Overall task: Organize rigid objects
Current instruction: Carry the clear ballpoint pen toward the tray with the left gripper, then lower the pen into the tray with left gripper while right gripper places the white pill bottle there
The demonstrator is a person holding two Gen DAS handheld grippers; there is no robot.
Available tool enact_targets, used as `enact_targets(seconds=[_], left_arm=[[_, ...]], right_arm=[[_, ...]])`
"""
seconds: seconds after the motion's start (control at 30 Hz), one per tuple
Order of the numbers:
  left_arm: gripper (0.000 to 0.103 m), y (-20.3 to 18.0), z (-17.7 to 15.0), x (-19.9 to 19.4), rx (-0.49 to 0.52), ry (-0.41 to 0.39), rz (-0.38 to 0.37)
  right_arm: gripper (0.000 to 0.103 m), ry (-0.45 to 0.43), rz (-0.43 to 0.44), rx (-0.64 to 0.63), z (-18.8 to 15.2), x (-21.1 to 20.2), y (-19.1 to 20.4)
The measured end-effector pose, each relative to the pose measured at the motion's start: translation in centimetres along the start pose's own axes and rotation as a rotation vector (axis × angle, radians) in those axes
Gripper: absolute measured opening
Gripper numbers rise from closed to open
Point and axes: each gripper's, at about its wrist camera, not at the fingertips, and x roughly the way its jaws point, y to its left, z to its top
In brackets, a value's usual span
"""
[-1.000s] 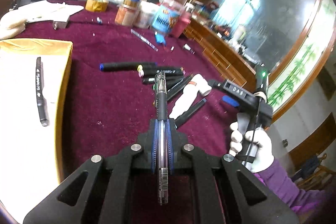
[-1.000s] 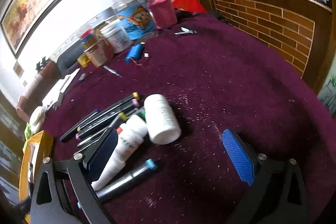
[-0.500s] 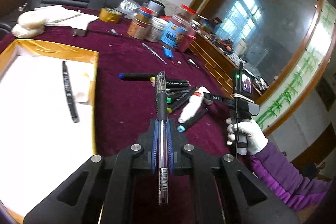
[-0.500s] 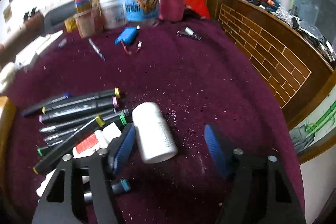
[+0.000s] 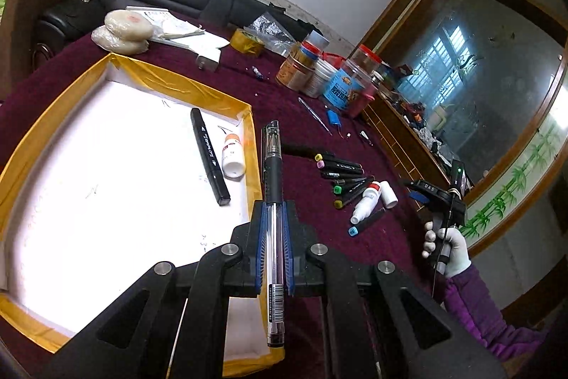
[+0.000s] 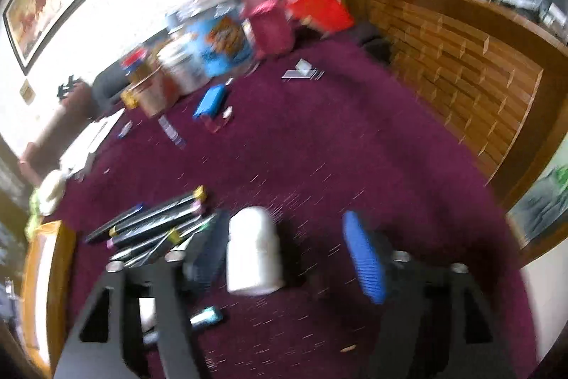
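My left gripper (image 5: 273, 206) is shut on a clear pen with a black grip (image 5: 271, 162), which points forward above the right rim of the yellow-edged white tray (image 5: 248, 130). A black marker (image 5: 209, 155) and a small white bottle (image 5: 233, 155) lie in the tray. My right gripper (image 6: 284, 254), also in the left wrist view (image 5: 419, 192) in a gloved hand (image 5: 451, 251), straddles a lying white bottle (image 6: 254, 254). Its jaws are opening; the right pad (image 6: 365, 261) stands clear of the bottle. Several markers (image 6: 156, 229) lie just left of it.
Jars and tins (image 5: 333, 80) crowd the back of the maroon cloth, with a blue battery pack (image 6: 209, 100) and a tape roll (image 5: 246, 41). A second white bottle with a red label (image 5: 365, 205) lies among the markers. A wooden brick-pattern wall (image 6: 461, 77) borders the right side.
My left gripper carried the pen leftward, from above the markers to the tray's edge. My right gripper drew its jaws in around the white bottle, then widened them slightly; its view is now blurred.
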Motion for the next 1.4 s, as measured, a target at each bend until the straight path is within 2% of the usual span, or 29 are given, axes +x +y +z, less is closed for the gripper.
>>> enact_targets(seconds=[0.07, 0.23, 0.5, 0.53, 0.57, 0.6, 0.73, 0.87, 1.0, 1.13, 1.27, 1.4], left_arm=[[0.006, 0.0, 0.0, 0.2, -0.004, -0.003, 0.003], [0.006, -0.1, -0.2, 0.2, -0.009, 0.001, 0.001], [0.006, 0.5, -0.1, -0.2, -0.029, -0.006, 0.01], [0.006, 0.6, -0.1, -0.2, -0.031, -0.006, 0.009], [0.006, 0.8, -0.1, -0.1, -0.036, -0.006, 0.009], [0.006, 0.9, -0.1, 0.0, -0.039, -0.005, 0.009], [0.006, 1.4, 0.2, 0.0, -0.052, -0.002, 0.002], [0.006, 2.9, 2.0, -0.2, -0.059, 0.012, 0.016], [0.006, 4.8, 4.4, 0.6, -0.053, 0.035, 0.079], [0.006, 7.0, 6.5, 2.5, -0.085, 0.074, 0.09], [0.006, 8.9, 7.6, 5.6, -0.12, 0.131, 0.115], [0.006, 10.8, 8.1, 8.3, -0.164, 0.174, 0.138]], right_arm=[[0.065, -0.004, -0.052, -0.042, 0.5, -0.2, -0.1], [0.065, 0.064, -0.039, -0.11, 0.2, 1.3, 1.5], [0.064, 0.132, -0.06, -0.108, -0.7, 3.8, 2.0], [0.057, 0.139, -0.066, -0.108, -0.8, 3.8, 1.8], [0.036, 0.14, -0.071, -0.109, -1.0, 3.8, 1.7], [0.031, 0.144, -0.062, -0.108, -1.1, 3.8, 1.6], [0.03, 0.167, -0.033, -0.071, -1.0, 3.3, 1.2], [0.03, 0.145, 0.053, -0.036, -0.3, 0.6, 2.4], [0.03, 0.132, 0.185, -0.07, 0.5, -2.1, 6.7], [0.03, 0.168, 0.349, -0.124, 0.1, -3.2, 13.2], [0.03, 0.284, 0.507, -0.152, -1.5, -1.5, 20.9], [0.03, 0.38, 0.558, -0.215, -4.2, 1.0, 28.5]])
